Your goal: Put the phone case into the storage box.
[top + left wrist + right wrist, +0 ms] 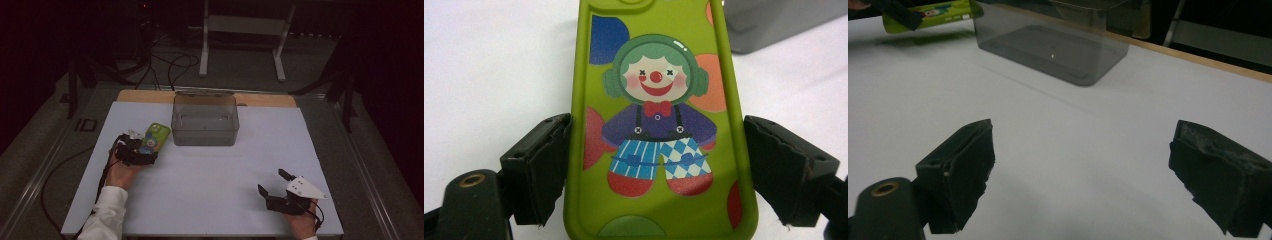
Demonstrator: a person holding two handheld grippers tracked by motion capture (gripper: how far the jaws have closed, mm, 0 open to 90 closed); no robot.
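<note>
A: Where is the phone right now?

B: The green phone (154, 137), in its clown-print case, sits clamped in the left tool (142, 150) at the left side of the white bench (210, 200). In the left gripper view the phone (659, 125) runs up between the two black pads (541, 165), one pressed against each long edge, with the clown picture facing the camera.

A: Is it lying on the bench?

B: The right gripper view shows the phone (930, 15) with a shadow on the bench beneath it, so it looks lifted a little; how far cannot be told.

A: What is near it?

B: A smoky, see-through plastic bin (205, 120) stands just beside the phone, toward the far middle of the bench. A grey corner of it (784, 25) shows in the left gripper view beyond the phone's top.

A: And the other hand?

B: The right tool (272, 187) rests at the near right of the bench, well apart from the bin and phone. Its jaws stand wide apart, with bare white bench (1083, 165) between them.
</note>
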